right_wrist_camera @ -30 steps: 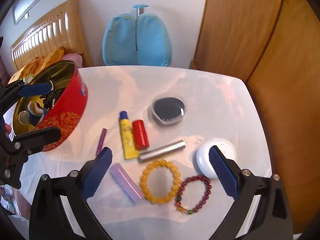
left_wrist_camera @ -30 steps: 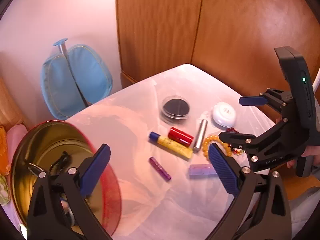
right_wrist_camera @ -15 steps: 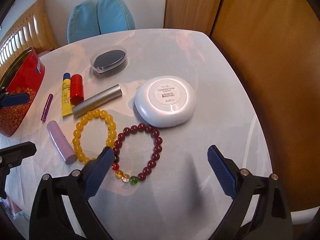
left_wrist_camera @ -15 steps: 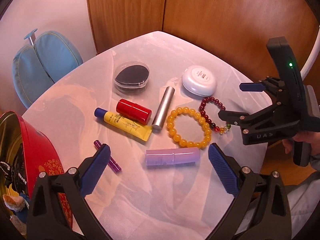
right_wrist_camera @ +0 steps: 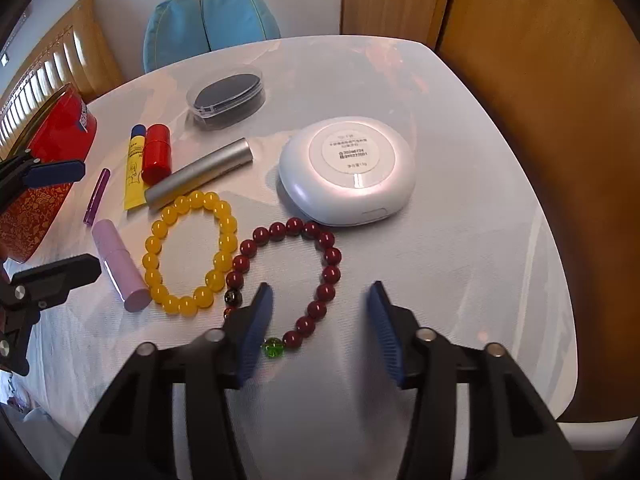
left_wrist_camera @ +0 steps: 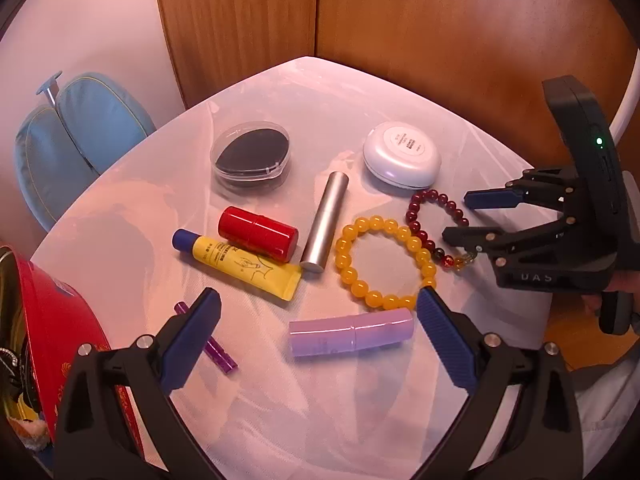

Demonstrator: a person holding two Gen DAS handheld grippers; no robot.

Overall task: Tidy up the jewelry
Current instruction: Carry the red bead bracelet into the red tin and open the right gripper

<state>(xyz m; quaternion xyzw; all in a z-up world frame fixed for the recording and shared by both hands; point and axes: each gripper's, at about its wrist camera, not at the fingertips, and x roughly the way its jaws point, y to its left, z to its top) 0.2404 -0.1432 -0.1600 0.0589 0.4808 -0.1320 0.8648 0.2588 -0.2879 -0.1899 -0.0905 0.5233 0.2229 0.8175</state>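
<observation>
right gripper (right_wrist_camera: 320, 330) jaws open astride the near arc of the dark red bracelet (right_wrist_camera: 290, 276) on the counter (right_wrist_camera: 460, 240), left gripper (left_wrist_camera: 316, 344) jaws open and idle; closing may pinch one bead and slip.

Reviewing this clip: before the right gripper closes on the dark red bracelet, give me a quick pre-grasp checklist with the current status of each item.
1. Right gripper open: ok.
2. Dark red bracelet strand between its fingers: ok, the near side of the loop sits in the gap.
3. Yellow bracelet outside the gap: ok, though it touches the red one.
4. White round case clear of the fingers: ok.
5. Left gripper open and out of the way: ok, it hovers above the pink tube.
6. Red tin has room: cannot tell.
</observation>
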